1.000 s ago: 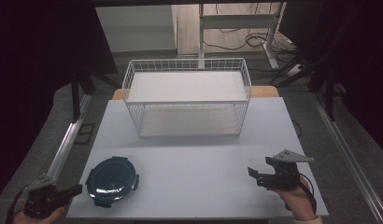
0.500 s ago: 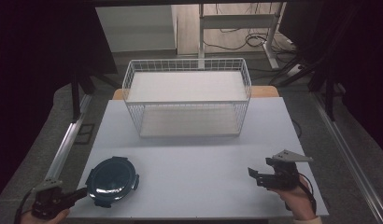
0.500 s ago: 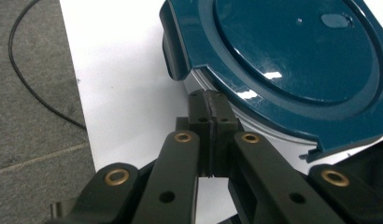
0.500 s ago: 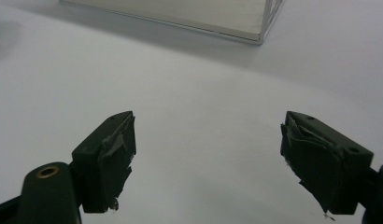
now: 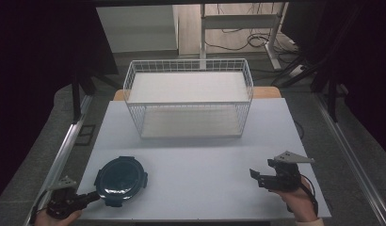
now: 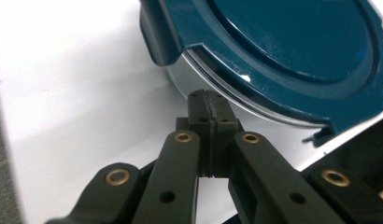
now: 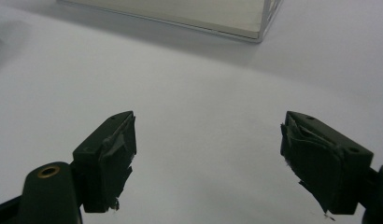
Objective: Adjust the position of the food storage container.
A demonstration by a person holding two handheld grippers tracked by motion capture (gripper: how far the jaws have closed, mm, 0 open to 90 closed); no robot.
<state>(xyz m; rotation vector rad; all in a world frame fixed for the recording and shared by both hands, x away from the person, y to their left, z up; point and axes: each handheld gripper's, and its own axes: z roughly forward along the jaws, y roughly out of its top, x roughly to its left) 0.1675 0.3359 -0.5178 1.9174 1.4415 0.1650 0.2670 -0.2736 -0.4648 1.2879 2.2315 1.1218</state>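
Item: round container with dark teal lid (image 5: 121, 181), lower left of the high view, lying flat on the white table (image 5: 200, 188). Lid has clip tabs around its rim; a clear rim shows under the lid in the left gripper view (image 6: 273, 51), where it takes up the upper right of the frame.

Item: left gripper (image 5: 93, 197), bottom left corner of the high view, held in a hand (image 5: 57, 214). Jaws pressed together, nothing between them. In the left gripper view (image 6: 209, 105) the closed tips sit just below the container's edge, very near it; whether they touch it cannot be told.

Item: right gripper (image 5: 255, 175), lower right of the high view, held in a hand (image 5: 299, 202), grey three-cornered plate on top. In the right gripper view (image 7: 208, 149) the jaws stand well apart over bare table, holding nothing. Well apart from the container.

Item: white wire basket (image 5: 188, 66), upper centre of the high view, at the far side of the table. One corner (image 7: 259, 25) shows at the top of the right gripper view.
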